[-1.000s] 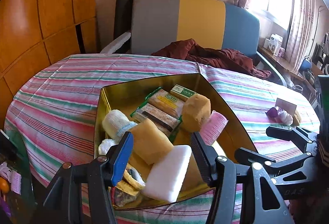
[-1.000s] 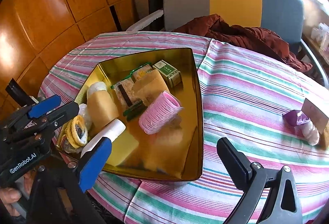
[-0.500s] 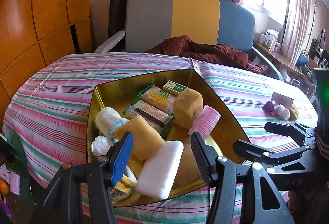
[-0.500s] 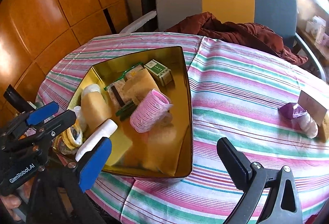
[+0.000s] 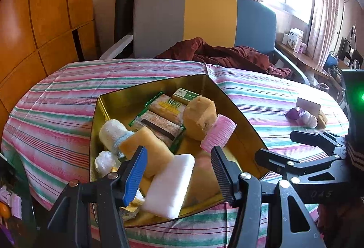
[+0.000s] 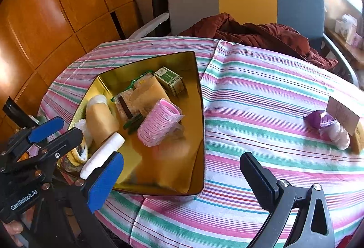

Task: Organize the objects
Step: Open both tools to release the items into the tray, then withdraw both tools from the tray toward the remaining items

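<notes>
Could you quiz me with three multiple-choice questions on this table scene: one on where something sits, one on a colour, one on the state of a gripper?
1. Where is the pink hair roller?
A. Inside the gold tin
B. On the chair
C. Between the right gripper's fingers

2. What colour is the small wrapped item lying out on the striped tablecloth?
A. Green
B. Purple
C. Black

3. How is the right gripper set?
A. Shut on a sponge
B. Shut on nothing
C. Open and holding nothing

Answers:
1. A, the roller lies among the other things within the tin's walls.
2. B, its wrapper shows purple beside a pale card.
3. C, its fingers stand wide apart with only tin and cloth showing between them.
</notes>
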`<state>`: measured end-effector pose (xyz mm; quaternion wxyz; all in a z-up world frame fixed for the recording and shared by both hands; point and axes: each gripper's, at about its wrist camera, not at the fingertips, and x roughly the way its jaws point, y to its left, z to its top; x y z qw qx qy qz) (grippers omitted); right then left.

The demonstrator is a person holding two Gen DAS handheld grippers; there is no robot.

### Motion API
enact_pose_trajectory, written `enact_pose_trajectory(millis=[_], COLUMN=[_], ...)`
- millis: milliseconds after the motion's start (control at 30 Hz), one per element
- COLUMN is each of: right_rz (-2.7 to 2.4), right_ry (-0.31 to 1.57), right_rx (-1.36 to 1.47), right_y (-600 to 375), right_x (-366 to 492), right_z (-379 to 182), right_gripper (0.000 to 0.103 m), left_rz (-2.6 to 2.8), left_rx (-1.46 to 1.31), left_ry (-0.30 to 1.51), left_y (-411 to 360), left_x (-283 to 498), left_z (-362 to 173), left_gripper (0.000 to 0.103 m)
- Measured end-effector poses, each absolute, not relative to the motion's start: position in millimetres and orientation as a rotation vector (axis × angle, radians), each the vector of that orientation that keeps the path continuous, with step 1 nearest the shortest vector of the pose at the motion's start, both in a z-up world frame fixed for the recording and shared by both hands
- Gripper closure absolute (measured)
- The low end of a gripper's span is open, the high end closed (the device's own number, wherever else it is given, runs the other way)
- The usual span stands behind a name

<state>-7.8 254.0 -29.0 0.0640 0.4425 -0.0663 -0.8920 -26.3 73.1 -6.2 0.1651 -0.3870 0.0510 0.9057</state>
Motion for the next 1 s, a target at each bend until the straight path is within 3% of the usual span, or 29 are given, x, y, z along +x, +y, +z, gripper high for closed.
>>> enact_pose_trajectory(millis=[467,633,1000], right_rz=[-2.768,-2.793,-2.874], right_ry=[-0.306,-0.355,-0.553], right_rx=[1.393,1.441,1.536], right_y=[298,323,408], right_x=[-4,1,19], right_z=[-37,-43,-43], right_gripper=[0.000,0.000,0.000], left_rz=[2.501,2.458,2.350], left_rx=[-1.072,-1.088,-1.087], left_ry=[0.206,0.218,0.218], left_y=[101,112,141], left_x=[-24,-24,-22], left_z=[-3,-6,-7], left_gripper=[0.044,0.039,0.039])
